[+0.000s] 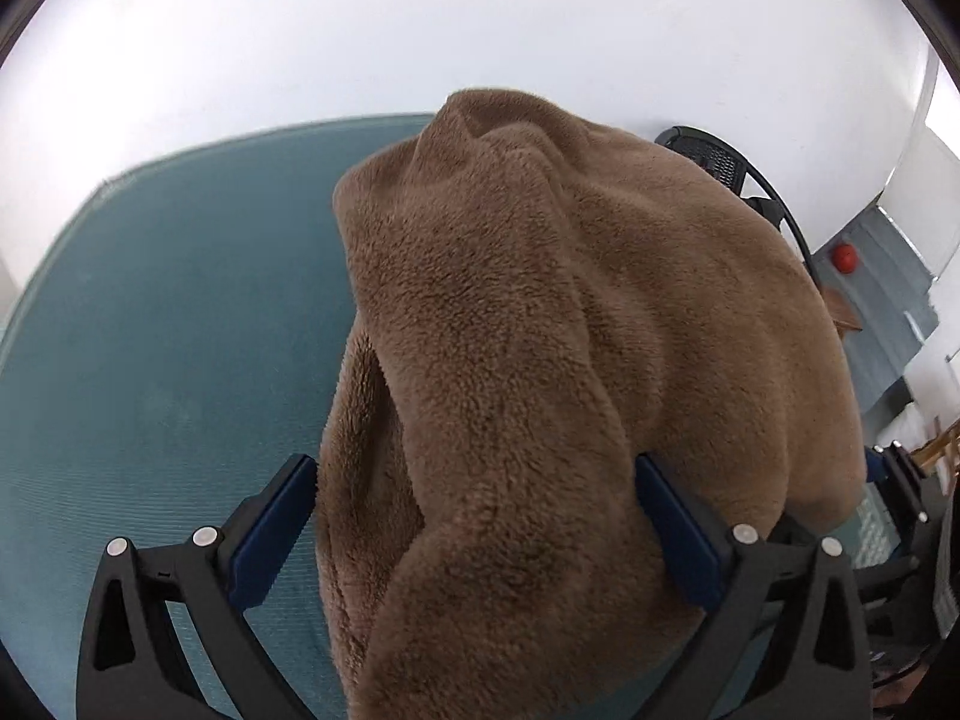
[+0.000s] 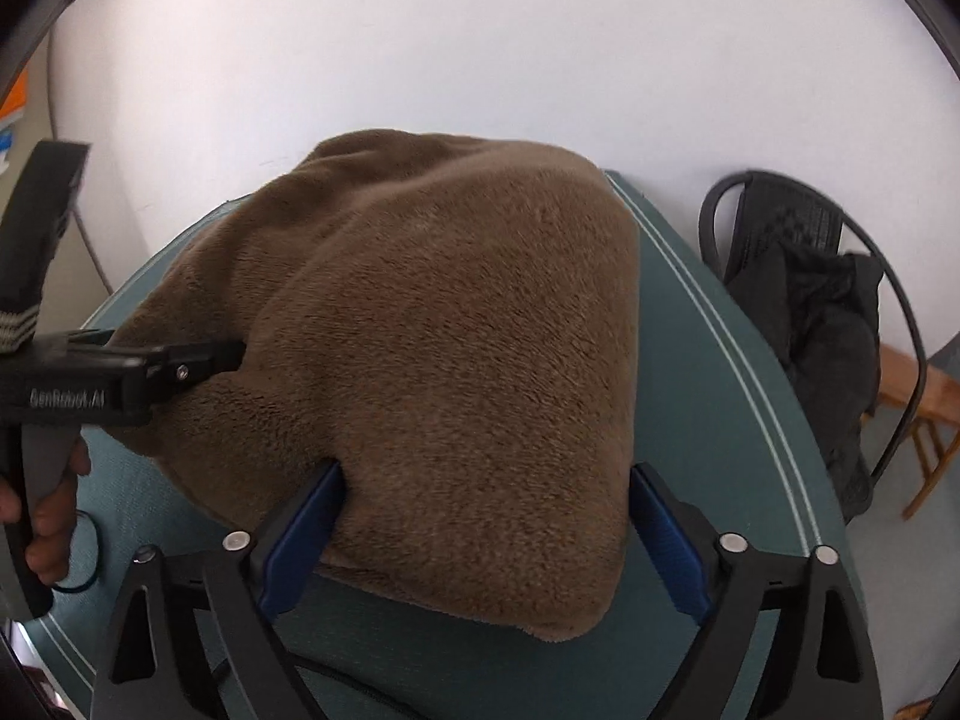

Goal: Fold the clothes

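Observation:
A brown fleece garment [image 1: 540, 330] lies bunched on a teal table mat [image 1: 150, 360]. My left gripper [image 1: 474, 468] is open, its blue-padded jaws wide apart with a thick fold of the fleece between them. In the right wrist view the same garment [image 2: 450, 360] fills the middle. My right gripper [image 2: 486, 474] is open too, jaws astride the garment's near folded edge. The left gripper's body [image 2: 120, 378] shows at the left, its tip pushed into the fleece, held by a hand.
A white wall rises behind the teal mat [image 2: 720, 390]. A black chair [image 2: 798, 276] with dark clothing on it stands to the right. A wooden piece of furniture [image 2: 924, 420] is beyond it. A black elastic loop [image 2: 90, 552] lies near the left edge.

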